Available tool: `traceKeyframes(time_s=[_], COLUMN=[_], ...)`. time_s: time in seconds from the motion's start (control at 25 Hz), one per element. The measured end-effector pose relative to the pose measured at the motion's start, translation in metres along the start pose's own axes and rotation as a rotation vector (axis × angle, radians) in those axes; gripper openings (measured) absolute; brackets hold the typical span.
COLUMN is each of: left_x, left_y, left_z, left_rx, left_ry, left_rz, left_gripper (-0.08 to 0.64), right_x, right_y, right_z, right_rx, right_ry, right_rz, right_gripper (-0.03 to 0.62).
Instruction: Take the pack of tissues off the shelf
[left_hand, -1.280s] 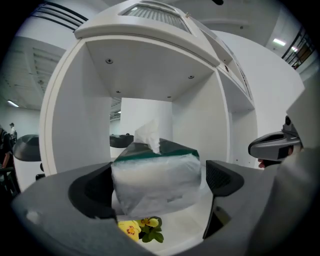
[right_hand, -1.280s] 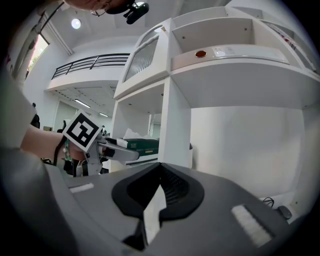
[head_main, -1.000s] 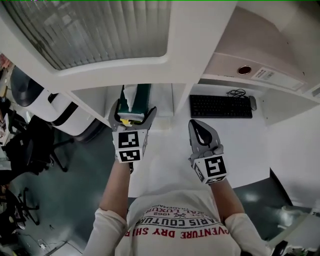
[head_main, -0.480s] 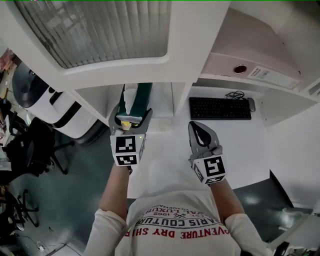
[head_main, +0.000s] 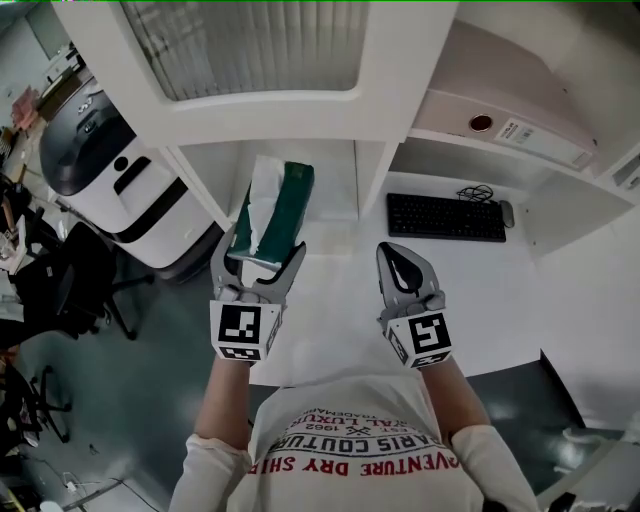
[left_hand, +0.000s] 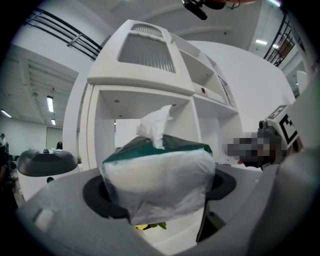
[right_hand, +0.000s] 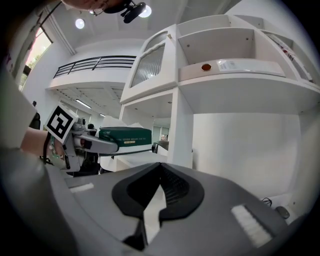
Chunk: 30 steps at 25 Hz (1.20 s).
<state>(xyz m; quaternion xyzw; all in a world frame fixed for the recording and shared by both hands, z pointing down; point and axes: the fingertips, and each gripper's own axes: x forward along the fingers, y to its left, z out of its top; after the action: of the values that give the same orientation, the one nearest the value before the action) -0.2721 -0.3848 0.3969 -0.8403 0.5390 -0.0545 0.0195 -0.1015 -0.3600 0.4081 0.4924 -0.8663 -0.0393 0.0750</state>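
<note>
The pack of tissues (head_main: 272, 212), green on top with a white tissue sticking out, hangs in the air in front of the white shelf unit (head_main: 330, 105). My left gripper (head_main: 258, 262) is shut on its near end, the jaws pressing the clear wrapper from both sides. The left gripper view has the pack (left_hand: 159, 176) filling the space between the jaws, clear of the shelf opening behind it. My right gripper (head_main: 403, 265) hovers above the desk (head_main: 330, 310), shut, with nothing in it. In the right gripper view the pack (right_hand: 125, 136) is at the left in the other gripper.
A black keyboard (head_main: 445, 216) and a mouse (head_main: 507, 212) lie on the desk at the right. A beige binder (head_main: 500, 95) rests on the upper right shelf. A grey and white printer (head_main: 110, 170) stands at the left, with office chairs (head_main: 50, 290) beside it.
My left gripper closed on the pack and drew it back out of the shelf compartment, toward me and to the left. The right gripper stayed where it was.
</note>
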Motion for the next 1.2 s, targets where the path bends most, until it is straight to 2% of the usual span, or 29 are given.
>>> traceKeyframes(time_s=[0.56, 0.76, 1.2], left_x=[-0.088, -0.096, -0.094], left_y=[-0.019, -0.021, -0.024], left_z=[-0.040, -0.045, -0.037], left_rx=[-0.032, -0.059, -0.051], left_ry=[0.046, 0.053, 0.034], left_rz=[-0.017, -0.012, -0.029], left_gripper=[0.433, 0.434, 0.434], right_x=[-0.029, -0.033, -0.034], right_y=[0.042, 0.048, 0.053], right_z=[-0.001, -0.005, 0.008], right_rx=[0.010, 0.018, -0.022], right_ry=[-0.052, -0.039, -0.067], right_rz=[0.097, 0.107, 0.143], right_gripper=[0.001, 0.000, 0.000])
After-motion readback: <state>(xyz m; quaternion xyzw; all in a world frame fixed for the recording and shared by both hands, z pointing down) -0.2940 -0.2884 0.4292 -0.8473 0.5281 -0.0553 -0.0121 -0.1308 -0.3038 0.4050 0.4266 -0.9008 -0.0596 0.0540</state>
